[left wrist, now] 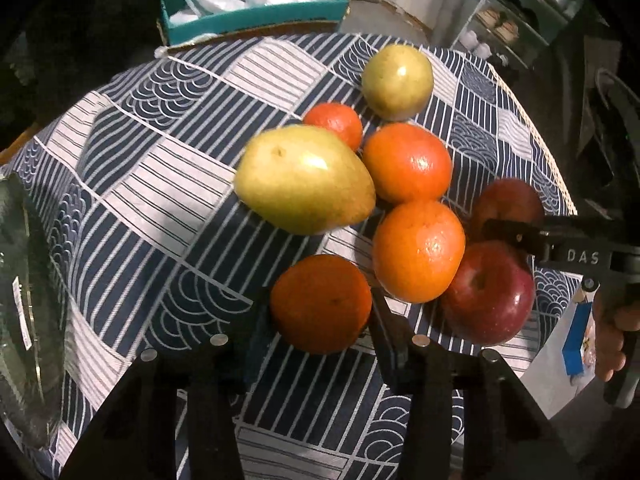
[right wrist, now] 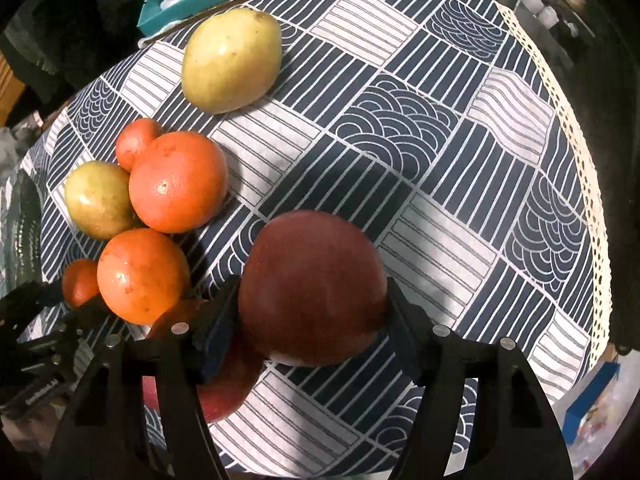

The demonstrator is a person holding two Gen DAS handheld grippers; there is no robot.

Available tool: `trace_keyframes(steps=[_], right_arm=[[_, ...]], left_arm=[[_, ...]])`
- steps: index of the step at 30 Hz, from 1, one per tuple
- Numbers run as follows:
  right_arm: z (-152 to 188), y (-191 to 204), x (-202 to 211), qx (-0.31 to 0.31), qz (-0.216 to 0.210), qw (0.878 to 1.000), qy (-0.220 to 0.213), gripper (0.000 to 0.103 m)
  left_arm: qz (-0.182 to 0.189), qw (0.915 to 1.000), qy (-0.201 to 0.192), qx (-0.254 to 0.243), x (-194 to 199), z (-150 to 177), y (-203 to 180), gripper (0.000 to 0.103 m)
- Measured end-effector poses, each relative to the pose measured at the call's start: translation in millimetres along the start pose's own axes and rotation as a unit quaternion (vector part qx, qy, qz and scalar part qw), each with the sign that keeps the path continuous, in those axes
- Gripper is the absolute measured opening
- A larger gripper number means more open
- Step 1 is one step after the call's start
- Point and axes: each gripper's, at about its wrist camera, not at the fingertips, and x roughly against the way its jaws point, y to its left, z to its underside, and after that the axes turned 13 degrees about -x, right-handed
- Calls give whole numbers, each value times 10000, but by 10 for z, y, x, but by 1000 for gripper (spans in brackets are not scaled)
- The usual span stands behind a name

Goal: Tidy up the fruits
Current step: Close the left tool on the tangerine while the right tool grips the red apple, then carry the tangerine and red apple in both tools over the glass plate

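Two fruits are gripped over the patterned tablecloth (right wrist: 440,128): a small orange (left wrist: 320,304) by the left gripper (left wrist: 320,320), a red apple (right wrist: 314,286) by the right gripper (right wrist: 312,312). Beside them, a green mango (left wrist: 304,180) is laid pointing right, its long axis slanted.

- The white letters "DAS" are printed on the black body of the right gripper (left wrist: 520,236), seen at the right edge of the left wrist view.
- White lettering is carried on the black left gripper (right wrist: 60,312) at the lower left of the right wrist view; it cannot be read.
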Motion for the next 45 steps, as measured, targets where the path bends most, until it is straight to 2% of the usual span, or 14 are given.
trace_keyframes(steps=[4,12,22,33,45], right_arm=[[1,8,36,-8,-6,9999,-124,68],[45,75,374,207,76,9963,-835,67],[95,313,685,516,14,9879,-1460,67],[181,624,1290,851,-262,9663,-2414,67],[326,977,1758,1228,-673,9410,-3082,67]], left_arm=[[-55,9999,-91,67,99,-14,37,47],[-183,9988,-441,131,407,-65,58,47],[-311,9957,-809,326,805,-71,169,47],[-508,9888,-1324,464,1284,-36,289,47],[-638,9787,-1857,594,1820,37,401,47]])
